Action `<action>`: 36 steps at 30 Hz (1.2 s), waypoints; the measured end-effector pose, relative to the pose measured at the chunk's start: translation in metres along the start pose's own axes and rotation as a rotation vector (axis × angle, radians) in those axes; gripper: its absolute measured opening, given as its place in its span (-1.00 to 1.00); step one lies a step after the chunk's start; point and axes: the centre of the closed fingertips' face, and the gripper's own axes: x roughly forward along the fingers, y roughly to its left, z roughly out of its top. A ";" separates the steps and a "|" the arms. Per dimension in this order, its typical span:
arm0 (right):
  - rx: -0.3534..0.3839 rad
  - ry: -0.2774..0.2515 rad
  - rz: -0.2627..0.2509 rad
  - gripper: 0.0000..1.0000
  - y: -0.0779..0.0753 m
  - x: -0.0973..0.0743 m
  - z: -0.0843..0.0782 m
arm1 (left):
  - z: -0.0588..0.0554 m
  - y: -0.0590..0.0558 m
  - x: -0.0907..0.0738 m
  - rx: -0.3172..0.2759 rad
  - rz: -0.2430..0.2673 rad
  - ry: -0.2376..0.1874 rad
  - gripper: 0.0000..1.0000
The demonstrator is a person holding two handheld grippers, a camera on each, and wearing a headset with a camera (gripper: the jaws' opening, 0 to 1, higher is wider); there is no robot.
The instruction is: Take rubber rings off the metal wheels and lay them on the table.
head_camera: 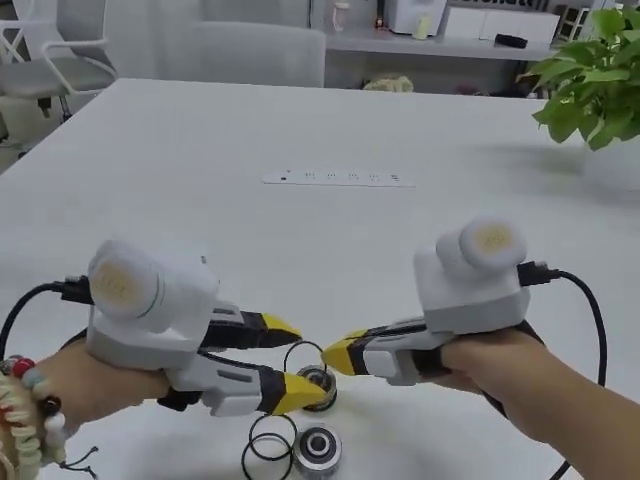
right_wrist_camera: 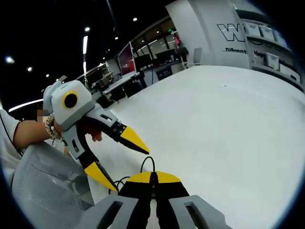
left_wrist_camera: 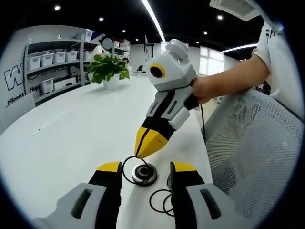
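A metal wheel point(head_camera: 320, 381) stands on the white table point(head_camera: 300, 230) between the open jaws of my left gripper point(head_camera: 298, 360). In the left gripper view the same wheel point(left_wrist_camera: 144, 174) sits just ahead of my left gripper point(left_wrist_camera: 146, 168). My right gripper point(head_camera: 336, 356) is shut on a black rubber ring point(head_camera: 300, 352) that loops up beside the wheel. That ring point(right_wrist_camera: 147, 164) rises from my right gripper point(right_wrist_camera: 152, 178). A second wheel point(head_camera: 318, 450) stands nearer me, with loose rings point(head_camera: 270, 445) lying flat beside it.
A white power strip point(head_camera: 340, 178) lies mid-table. A potted plant point(head_camera: 595, 80) stands at the far right. Cables trail from both grippers. A mesh chair point(left_wrist_camera: 257, 143) is close behind the table's near edge. Chairs and shelves are beyond the far edge.
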 end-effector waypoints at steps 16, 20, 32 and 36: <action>-0.011 0.000 0.080 -1.00 0.026 0.006 0.004 | 0.048 -0.010 -0.034 0.099 -0.003 -0.067 0.29; -0.029 0.011 0.104 -1.00 0.033 0.009 0.003 | 0.060 -0.016 -0.045 0.092 -0.007 -0.083 0.43; -0.040 0.036 0.157 -1.00 0.047 0.014 -0.002 | 0.049 -0.027 -0.092 0.100 0.052 -0.065 0.52; -0.045 0.054 0.168 -1.00 0.051 0.017 -0.006 | 0.040 -0.031 -0.107 0.095 0.085 -0.057 0.55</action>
